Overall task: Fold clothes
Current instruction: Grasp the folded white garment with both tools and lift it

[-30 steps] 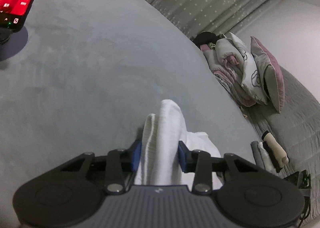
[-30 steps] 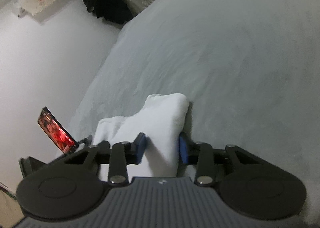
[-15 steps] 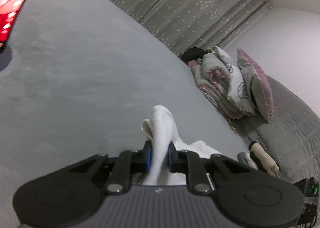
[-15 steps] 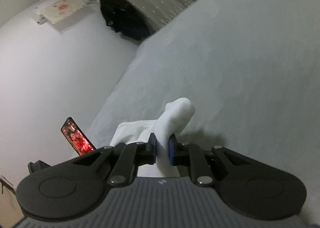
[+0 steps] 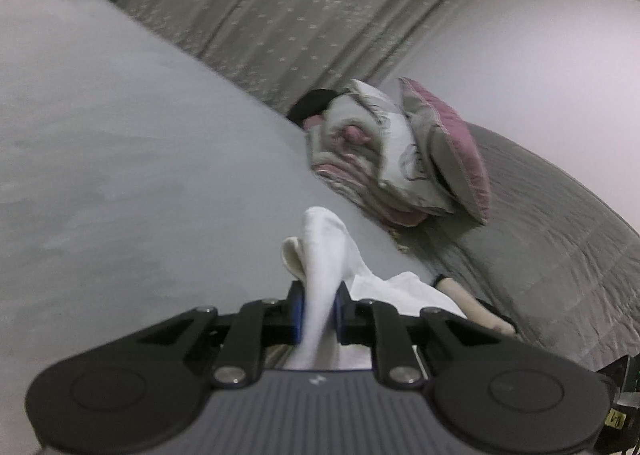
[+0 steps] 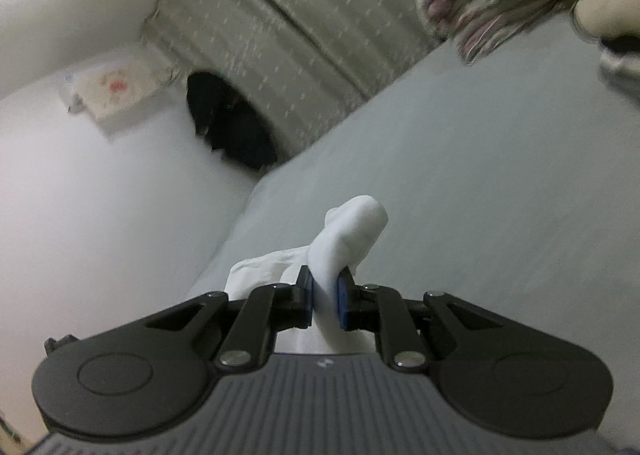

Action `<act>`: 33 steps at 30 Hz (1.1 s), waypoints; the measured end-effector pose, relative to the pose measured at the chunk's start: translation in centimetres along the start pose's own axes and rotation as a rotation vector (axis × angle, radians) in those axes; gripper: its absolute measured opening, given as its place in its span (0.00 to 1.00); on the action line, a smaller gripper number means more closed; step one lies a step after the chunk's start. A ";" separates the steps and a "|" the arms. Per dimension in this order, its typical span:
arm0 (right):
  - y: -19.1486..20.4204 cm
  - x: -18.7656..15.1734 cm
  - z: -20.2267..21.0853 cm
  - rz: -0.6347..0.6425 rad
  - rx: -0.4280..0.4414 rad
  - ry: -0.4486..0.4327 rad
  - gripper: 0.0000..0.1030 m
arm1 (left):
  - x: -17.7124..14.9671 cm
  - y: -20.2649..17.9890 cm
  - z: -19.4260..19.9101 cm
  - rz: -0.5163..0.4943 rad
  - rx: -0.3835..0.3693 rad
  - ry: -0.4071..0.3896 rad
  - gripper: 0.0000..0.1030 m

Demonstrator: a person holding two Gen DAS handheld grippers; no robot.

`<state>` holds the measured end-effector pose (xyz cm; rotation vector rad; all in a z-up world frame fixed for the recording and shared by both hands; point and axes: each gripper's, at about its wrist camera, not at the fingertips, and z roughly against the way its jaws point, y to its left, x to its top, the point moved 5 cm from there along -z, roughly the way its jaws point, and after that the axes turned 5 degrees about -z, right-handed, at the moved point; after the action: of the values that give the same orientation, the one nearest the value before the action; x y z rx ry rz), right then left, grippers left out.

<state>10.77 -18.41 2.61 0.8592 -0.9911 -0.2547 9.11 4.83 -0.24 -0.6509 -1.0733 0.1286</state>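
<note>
White garment (image 5: 320,255) is pinched at two bunched corners by the left gripper (image 5: 319,307) and right gripper (image 6: 325,297), above the grey bed (image 5: 120,175); thin bunched folds could slip from either jaws, spoiling the fold

Ahead of the left hand-held gripper (image 5: 318,311), from 9 to 12 o'clock, the grey bed (image 5: 120,175) lies bare. At 2 o'clock a pile of pillows (image 5: 384,159) blocks the way, near the curtain (image 5: 280,15).
</note>
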 end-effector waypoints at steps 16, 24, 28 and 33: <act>-7.1 14.7 11.3 0.120 -0.146 -0.223 0.14 | -0.4 -18.3 -12.6 -0.076 -0.216 -0.039 0.14; -11.4 21.5 14.3 0.182 -0.222 -0.307 0.14 | -1.2 -25.9 -16.6 -0.115 -0.268 -0.066 0.14; -13.2 23.6 14.8 0.215 -0.256 -0.321 0.14 | -1.4 -28.5 -18.9 -0.127 -0.272 -0.081 0.14; -15.2 25.5 14.1 0.249 -0.293 -0.310 0.14 | -2.0 -30.3 -21.6 -0.114 -0.260 -0.096 0.14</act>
<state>16.06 -49.73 11.08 0.4296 -1.3007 -0.3164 20.14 -29.80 8.24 -0.8211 -1.2288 -0.0807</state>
